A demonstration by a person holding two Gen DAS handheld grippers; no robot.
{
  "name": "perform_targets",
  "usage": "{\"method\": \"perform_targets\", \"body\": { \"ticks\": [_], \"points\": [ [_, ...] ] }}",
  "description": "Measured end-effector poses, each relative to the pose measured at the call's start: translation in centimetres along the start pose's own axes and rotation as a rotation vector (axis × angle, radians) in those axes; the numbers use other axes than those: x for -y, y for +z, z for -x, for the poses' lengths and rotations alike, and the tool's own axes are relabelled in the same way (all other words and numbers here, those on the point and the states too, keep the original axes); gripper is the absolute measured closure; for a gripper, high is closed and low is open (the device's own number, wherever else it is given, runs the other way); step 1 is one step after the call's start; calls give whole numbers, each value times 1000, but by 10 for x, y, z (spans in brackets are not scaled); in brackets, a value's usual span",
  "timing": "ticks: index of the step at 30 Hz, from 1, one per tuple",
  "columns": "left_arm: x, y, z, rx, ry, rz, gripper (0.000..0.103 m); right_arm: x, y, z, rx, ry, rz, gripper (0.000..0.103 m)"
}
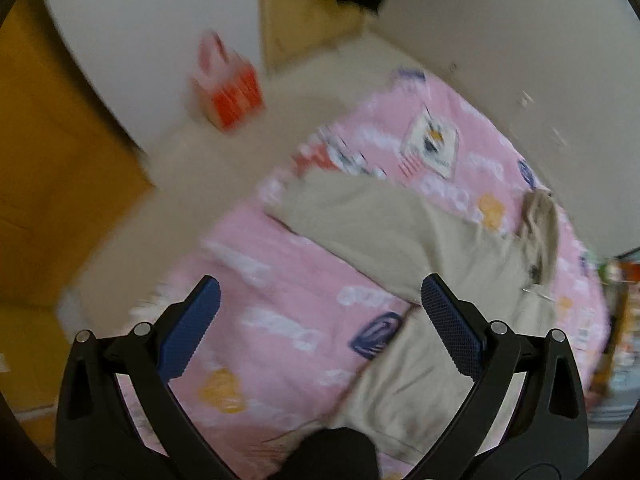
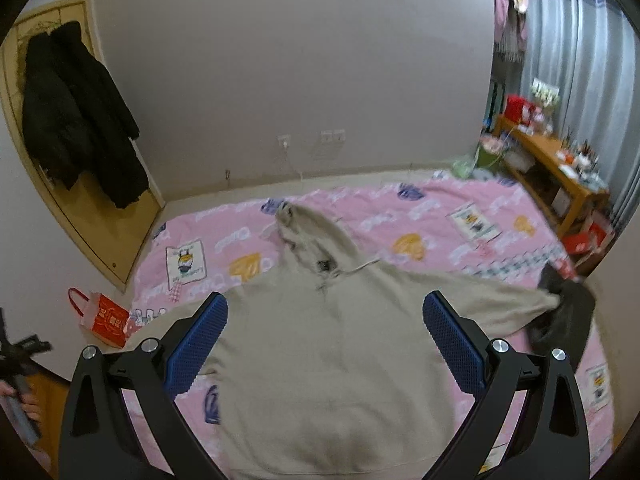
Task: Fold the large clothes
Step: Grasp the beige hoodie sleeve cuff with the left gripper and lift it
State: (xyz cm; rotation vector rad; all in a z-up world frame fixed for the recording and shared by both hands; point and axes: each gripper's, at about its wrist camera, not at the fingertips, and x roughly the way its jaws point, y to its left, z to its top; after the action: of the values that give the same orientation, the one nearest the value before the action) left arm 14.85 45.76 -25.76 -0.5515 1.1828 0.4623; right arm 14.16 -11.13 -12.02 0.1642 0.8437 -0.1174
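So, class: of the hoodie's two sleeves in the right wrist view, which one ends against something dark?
The sleeve stretched toward the picture's right: its cuff meets a dark object. The other sleeve is hidden behind the right gripper.

one hoodie (image 2: 332, 340), one pink sheet (image 2: 440, 216), one gift bag (image 2: 106, 314).

A black coat (image 2: 80, 116) hangs on the wooden door (image 2: 100, 224). A red gift bag (image 2: 106, 316) stands on the floor just beside the pink sheet's (image 2: 440, 216) left edge. A cluttered wooden shelf (image 2: 556, 168) stands past its far right corner.
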Motion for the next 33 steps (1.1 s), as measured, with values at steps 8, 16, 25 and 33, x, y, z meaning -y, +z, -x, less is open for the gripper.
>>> {"method": "perform_targets", "body": {
  "ticks": [8,16,25,33],
  "points": [
    [-79,26,-214,-213,-230,278,18,-92,-48,-87,-140,28,176,7],
    [-102,24,-356,-244,-226,473,18,-118,-91,-144,-247,-12,293,7],
    [-90,50,-404,-284,-264,457,79,-122,-109,-185,-318,-66,250,7],
    [-35,76,-355,-141,-109,188,92,-123,-110,-186,-293,-88,254,8]
  ]
}}
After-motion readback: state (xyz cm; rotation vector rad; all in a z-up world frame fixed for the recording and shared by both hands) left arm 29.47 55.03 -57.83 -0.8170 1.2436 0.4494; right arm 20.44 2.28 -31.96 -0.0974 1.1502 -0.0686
